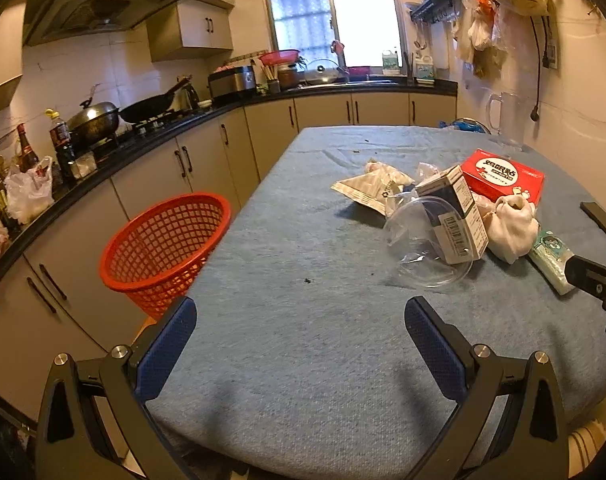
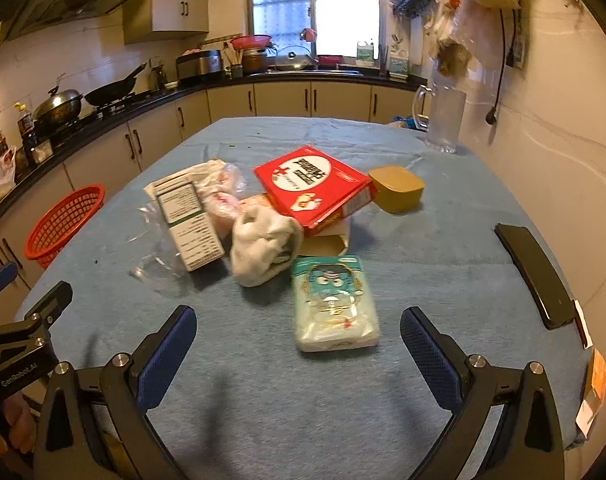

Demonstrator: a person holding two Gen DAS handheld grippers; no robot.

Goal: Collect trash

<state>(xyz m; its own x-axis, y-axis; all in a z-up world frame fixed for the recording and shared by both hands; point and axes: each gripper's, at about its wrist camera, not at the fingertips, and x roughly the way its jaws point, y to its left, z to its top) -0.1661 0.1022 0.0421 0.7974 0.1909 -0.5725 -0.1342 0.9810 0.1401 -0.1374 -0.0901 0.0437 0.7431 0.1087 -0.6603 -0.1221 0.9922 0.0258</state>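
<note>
- Several bits of trash, red box [image 2: 311,184] on top, sit piled mid-table [image 2: 443,248].
- Red basket [image 1: 165,248] hugs the table's left edge.
- Left gripper [image 1: 301,332] and right gripper [image 2: 299,338] both spread wide, holding nothing, bare cloth ahead.

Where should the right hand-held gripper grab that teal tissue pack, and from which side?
Probably across the tissue pack's long edges, coming straight down from above. It lies flat on the blue tablecloth just ahead of the open right hand-held gripper, its narrow width fits between the fingers, and both long sides look clear of the white cloth bundle.
</note>
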